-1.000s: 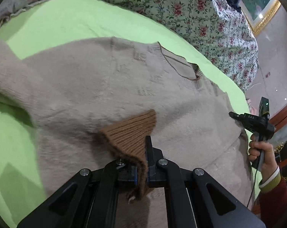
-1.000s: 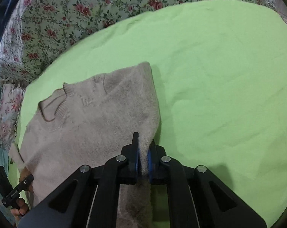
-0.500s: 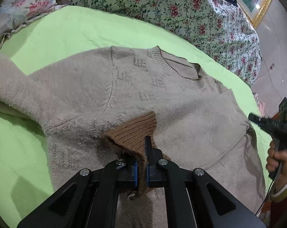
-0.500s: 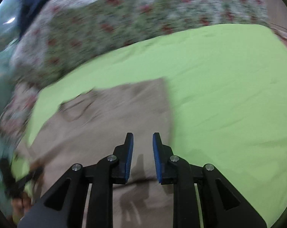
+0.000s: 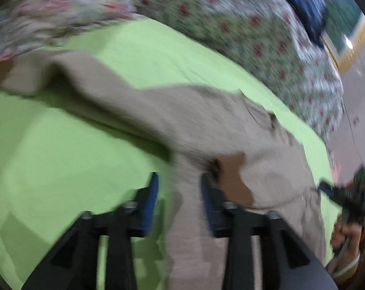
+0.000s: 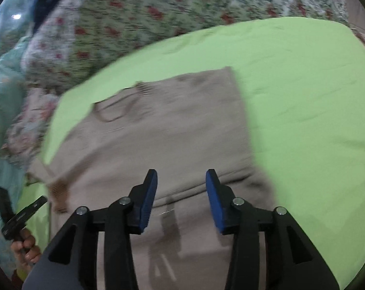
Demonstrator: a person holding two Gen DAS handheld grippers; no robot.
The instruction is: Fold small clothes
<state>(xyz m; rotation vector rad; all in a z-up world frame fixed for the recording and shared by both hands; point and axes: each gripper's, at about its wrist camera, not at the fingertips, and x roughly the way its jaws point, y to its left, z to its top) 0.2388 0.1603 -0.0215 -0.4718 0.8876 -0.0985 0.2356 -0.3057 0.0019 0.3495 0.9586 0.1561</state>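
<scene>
Now both jaws stand apart over the fuzzy beige knit sweater (image 6: 172,130), nothing gripped.
Sweater lies flat on the lime-green bed sheet (image 6: 303,96), its brown ribbed cuff (image 5: 233,176) folded onto the body. Left hand-held gripper (image 5: 178,188) and right hand-held gripper (image 6: 181,183) have just been opening; blue pads clear of cloth. Floral quilt (image 6: 134,24) behind.

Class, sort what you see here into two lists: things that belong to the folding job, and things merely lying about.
Belongs to the job:
- sweater
- left tool, open, nothing gripped
- right tool, open, nothing gripped
- green sheet, the work surface

Lying about:
- floral quilt
- blue cloth
</scene>
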